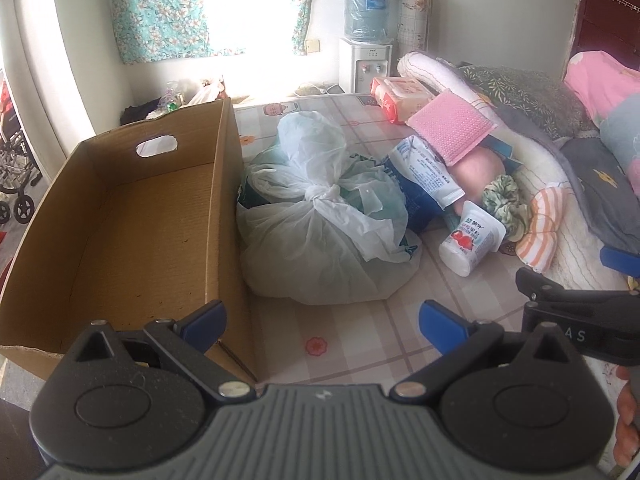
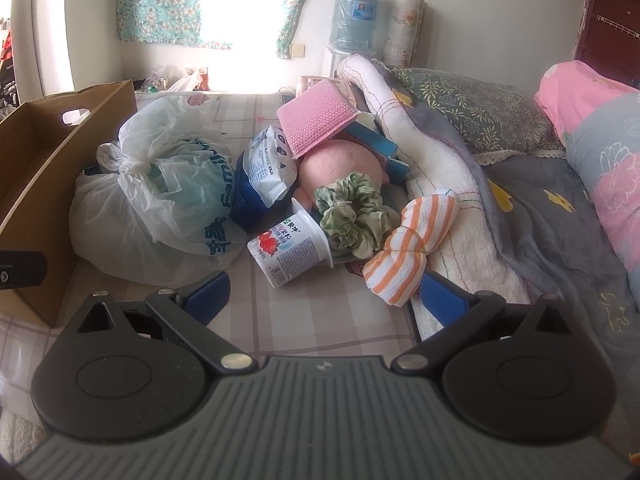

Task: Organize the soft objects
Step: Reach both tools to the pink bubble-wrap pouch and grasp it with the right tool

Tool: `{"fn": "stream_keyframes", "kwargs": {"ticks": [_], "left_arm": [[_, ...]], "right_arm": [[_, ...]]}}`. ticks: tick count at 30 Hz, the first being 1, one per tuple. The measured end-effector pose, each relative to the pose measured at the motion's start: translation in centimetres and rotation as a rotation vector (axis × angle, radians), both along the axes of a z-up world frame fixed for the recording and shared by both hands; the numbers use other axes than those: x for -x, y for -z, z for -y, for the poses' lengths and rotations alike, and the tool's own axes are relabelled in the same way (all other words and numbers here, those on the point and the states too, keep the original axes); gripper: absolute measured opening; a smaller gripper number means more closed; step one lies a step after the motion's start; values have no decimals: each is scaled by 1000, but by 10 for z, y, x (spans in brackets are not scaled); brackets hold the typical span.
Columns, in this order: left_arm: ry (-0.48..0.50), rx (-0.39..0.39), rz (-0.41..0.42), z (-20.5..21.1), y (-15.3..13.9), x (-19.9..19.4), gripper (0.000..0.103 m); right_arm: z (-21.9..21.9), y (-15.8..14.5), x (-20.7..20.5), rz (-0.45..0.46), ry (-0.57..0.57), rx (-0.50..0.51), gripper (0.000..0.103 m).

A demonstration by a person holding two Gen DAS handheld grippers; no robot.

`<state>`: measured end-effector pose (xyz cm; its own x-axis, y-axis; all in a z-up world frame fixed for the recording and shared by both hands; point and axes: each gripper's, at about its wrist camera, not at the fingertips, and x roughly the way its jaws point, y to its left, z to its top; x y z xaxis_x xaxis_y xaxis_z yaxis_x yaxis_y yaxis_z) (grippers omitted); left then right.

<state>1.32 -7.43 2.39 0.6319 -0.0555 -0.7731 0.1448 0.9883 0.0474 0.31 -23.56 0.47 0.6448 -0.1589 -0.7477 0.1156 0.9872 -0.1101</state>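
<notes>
My left wrist view low over the bed, facing the window, cardboard box (image 1: 132,216) close at left, my right wrist view nearer the clutter, both sharing the tied plastic bag (image 1: 320,216).

right gripper (image 2: 324,296) wide apart, holding nothing, above checked mat (image 2: 320,320). striped orange cloth (image 2: 408,248) near right finger. yogurt cup (image 2: 292,252) on side, touching green scrunchie (image 2: 352,216). knotted plastic bag (image 2: 160,200) beside cardboard box (image 2: 48,184).

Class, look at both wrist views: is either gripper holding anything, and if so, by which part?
Nothing is held. The left gripper and right gripper are both open and empty; the striped cloth bow lies just ahead of the right one.
</notes>
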Motion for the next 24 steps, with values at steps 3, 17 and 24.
{"fn": "stream_keyframes", "kwargs": {"ticks": [3,17,24], "left_arm": [[29,0,-4,10,2,-6,103],[172,28,27,38,7,-44,103],[221,196,39,31,-3,-79,103]], "right_arm": [[5,1,0,-2,10,7,102],[47,12,-8,57,61,-89,102],[71,7,-16,151,27,-161,102]]}}
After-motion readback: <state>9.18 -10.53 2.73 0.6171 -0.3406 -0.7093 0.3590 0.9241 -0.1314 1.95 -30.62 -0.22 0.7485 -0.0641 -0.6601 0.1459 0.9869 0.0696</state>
